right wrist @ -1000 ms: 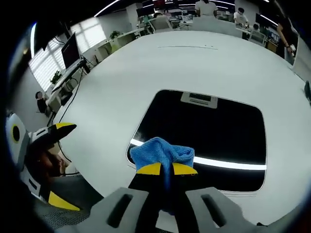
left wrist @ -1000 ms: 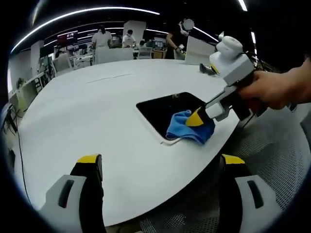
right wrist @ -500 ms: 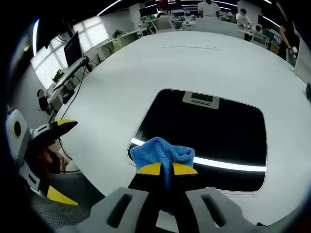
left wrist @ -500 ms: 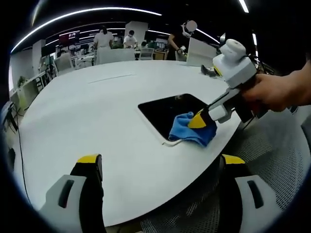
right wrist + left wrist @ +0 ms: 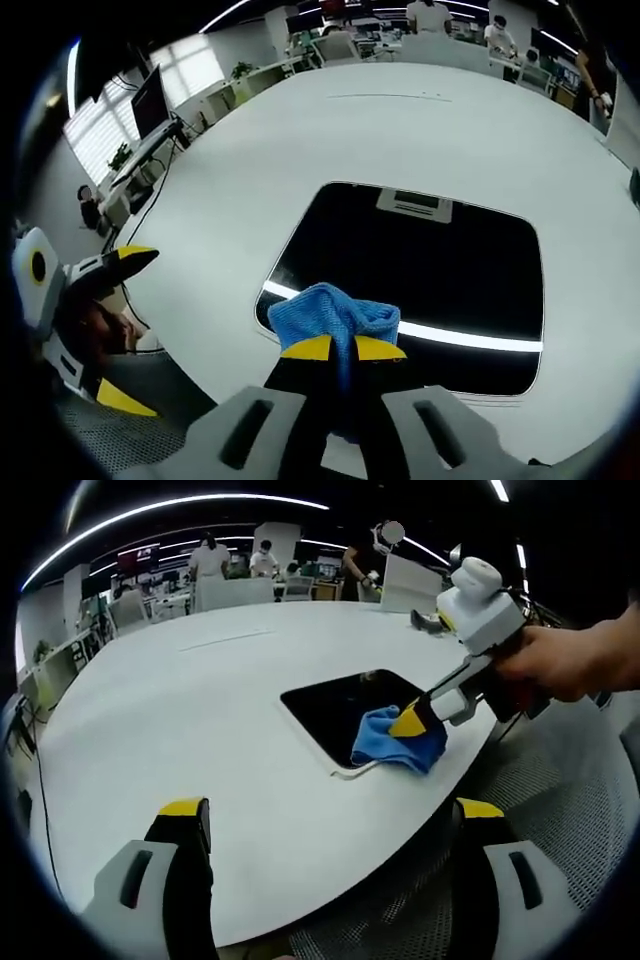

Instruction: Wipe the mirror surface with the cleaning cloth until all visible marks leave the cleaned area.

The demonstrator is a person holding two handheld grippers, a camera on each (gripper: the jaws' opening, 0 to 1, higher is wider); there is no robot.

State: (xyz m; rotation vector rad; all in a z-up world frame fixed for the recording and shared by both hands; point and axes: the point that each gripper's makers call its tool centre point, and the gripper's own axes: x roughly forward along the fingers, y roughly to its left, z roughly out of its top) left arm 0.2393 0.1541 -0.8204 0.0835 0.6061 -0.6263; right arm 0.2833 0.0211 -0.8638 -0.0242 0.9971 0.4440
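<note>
The right gripper [image 5: 343, 349] pinches the blue cloth [image 5: 331, 314] against the near edge of the mirror [image 5: 430, 280] lying flat on the white table [image 5: 300, 140], hiding that corner, while the left gripper [image 5: 330, 825] hangs wide open, well apart.

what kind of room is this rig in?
Probably an open-plan office or lab: a big white round table, desks with a monitor by windows, and people at workstations under ceiling strip lights.
</note>
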